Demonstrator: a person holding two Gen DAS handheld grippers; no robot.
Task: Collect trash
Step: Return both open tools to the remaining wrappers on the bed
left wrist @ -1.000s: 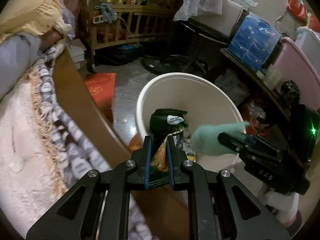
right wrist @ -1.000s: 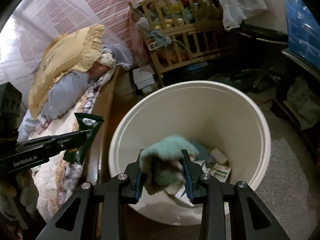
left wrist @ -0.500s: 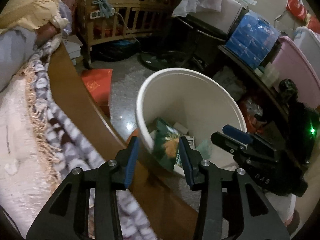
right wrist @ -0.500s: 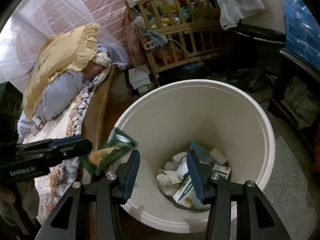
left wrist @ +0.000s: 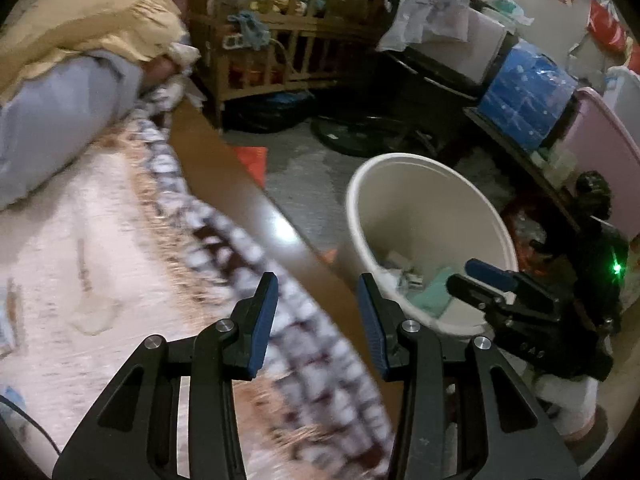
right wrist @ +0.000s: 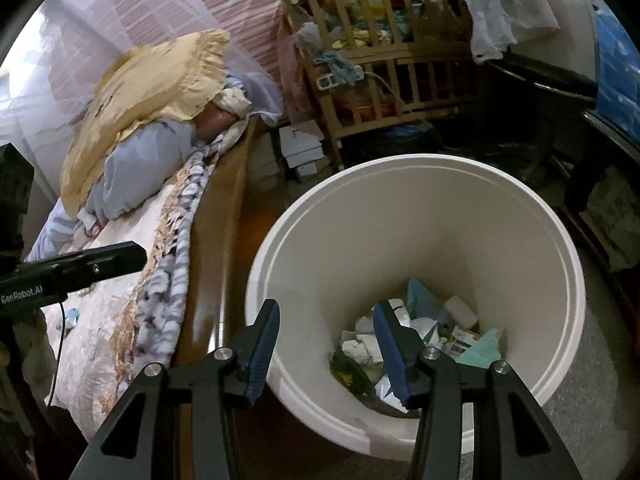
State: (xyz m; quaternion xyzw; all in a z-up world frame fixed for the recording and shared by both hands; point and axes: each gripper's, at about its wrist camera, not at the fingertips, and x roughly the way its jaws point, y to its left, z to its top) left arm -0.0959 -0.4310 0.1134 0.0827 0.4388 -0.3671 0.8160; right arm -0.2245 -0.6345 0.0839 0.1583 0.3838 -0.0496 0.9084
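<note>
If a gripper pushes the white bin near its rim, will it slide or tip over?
The white bin looks tall, thin-walled plastic, with only light trash at the bottom, so it is probably light. A push near the rim would likely tilt it; lower down, it may slide on the smooth floor.

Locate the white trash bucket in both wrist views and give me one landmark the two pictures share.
Left wrist view: the white trash bucket stands right of centre on the floor, beside the wooden bed edge.
Right wrist view: the bucket fills the lower centre-right, seen from above with trash at its bottom.
Shared landmark: the wooden crib behind the bucket, at the top in both views.
</note>
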